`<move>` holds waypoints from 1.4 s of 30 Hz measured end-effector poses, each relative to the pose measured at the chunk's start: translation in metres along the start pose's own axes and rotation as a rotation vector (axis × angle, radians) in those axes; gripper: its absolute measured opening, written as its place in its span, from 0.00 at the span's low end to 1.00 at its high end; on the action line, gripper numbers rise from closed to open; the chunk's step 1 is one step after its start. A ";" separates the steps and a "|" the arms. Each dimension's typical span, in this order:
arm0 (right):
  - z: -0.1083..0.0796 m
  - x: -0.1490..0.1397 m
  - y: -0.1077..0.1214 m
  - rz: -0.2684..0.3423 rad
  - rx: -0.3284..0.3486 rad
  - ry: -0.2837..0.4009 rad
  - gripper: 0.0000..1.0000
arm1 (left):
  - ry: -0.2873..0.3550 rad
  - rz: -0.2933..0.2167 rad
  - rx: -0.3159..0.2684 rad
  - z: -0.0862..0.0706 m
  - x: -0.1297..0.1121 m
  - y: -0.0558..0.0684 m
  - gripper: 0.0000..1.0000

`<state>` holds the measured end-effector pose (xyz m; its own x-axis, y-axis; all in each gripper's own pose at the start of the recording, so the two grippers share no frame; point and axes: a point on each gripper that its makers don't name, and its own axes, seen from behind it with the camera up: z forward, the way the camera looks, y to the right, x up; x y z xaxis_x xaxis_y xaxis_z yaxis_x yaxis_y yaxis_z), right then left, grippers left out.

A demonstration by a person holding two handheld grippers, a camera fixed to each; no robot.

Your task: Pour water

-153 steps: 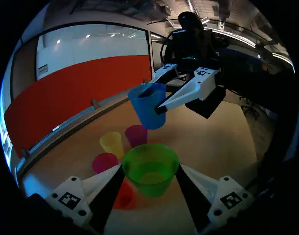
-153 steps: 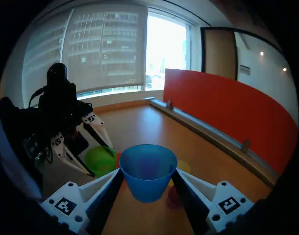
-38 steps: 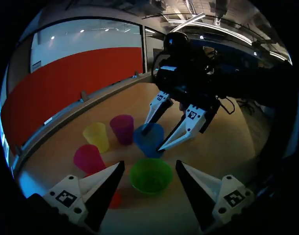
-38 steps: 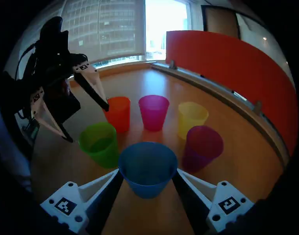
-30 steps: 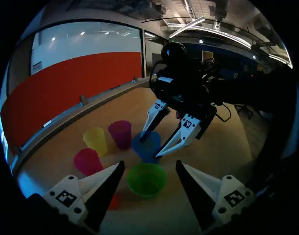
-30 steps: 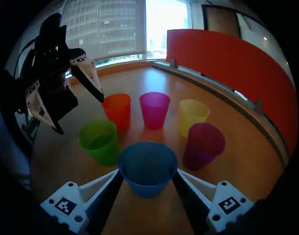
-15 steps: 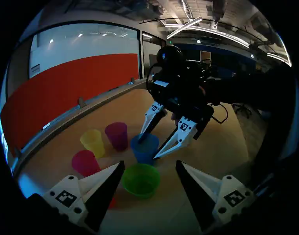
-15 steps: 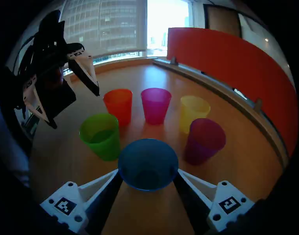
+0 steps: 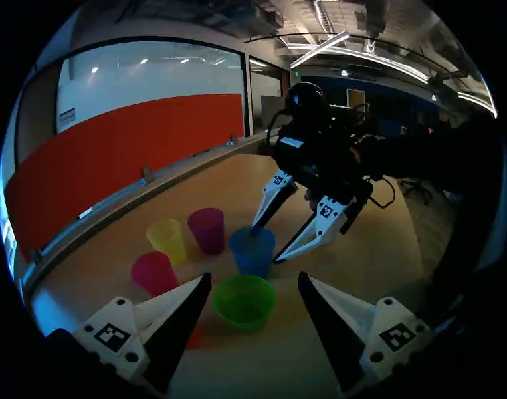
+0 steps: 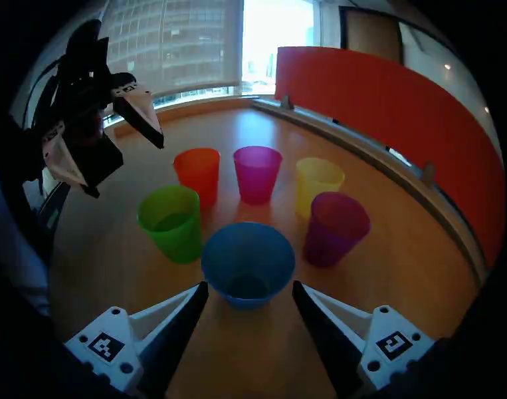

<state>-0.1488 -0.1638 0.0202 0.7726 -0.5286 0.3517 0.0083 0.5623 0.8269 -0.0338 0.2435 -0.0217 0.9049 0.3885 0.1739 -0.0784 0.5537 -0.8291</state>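
**Left gripper view.** The left claw (image 9: 253, 274) has its two white fingers spread wide at 6 o'clock and grasps nothing. The translucent green plastic cup (image 9: 244, 302) stands upright on the pale wooden worktop (image 9: 366, 266). It sits in the gap just beyond the fingertips and touches neither.

Just beside it, at its 12 o'clock, stands the blue plastic cup (image 9: 250, 256). The right claw (image 9: 265, 245), held out from a person's dark sleeve (image 9: 426, 149) at 2 o'clock, points down at that cup. One fingertip is by the rim and the other by the cup's 3 o'clock side. Whether either touches cannot be told from here.

A purple plastic cup (image 9: 207, 229) and a yellow plastic cup (image 9: 165, 241) stand at 10 o'clock from the blue one. A pink plastic cup (image 9: 153, 272) is at 9 o'clock from the green one. An orange plastic cup (image 9: 195, 338) peeks out beside the near finger. A long red wall panel (image 9: 120, 146) runs behind.

**Right gripper view.** The right claw (image 10: 249, 284) is released, with its fingers apart. The blue plastic cup (image 10: 248, 263) stands upright on the worktop (image 10: 399, 286) right at the tips, and neither finger presses it.

From the blue cup, the others stand as follows:
- The green cup (image 10: 171, 223) is close by at 10 o'clock.
- The orange cup (image 10: 197, 174) is at 11.
- The pink cup (image 10: 257, 173) is at 12.
- The yellow cup (image 10: 317, 185) is at 1.
- The purple cup (image 10: 334, 227) is at 2.

The left claw (image 10: 125, 167) hangs above the worktop at the frame's 10 o'clock, fingers parted and empty.
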 end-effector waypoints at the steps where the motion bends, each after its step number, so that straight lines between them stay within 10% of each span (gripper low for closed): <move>1: -0.002 -0.001 0.000 0.002 -0.004 0.001 0.99 | 0.002 -0.003 0.006 -0.002 0.000 -0.001 0.97; 42: -0.092 -0.017 0.015 0.209 -0.290 0.115 0.98 | 0.090 -0.094 0.386 -0.081 -0.021 -0.065 0.98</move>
<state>-0.1032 -0.0874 -0.0138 0.8428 -0.3175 0.4345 0.0092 0.8158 0.5783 -0.0138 0.1392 -0.0145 0.9472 0.2669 0.1778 -0.1298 0.8260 -0.5485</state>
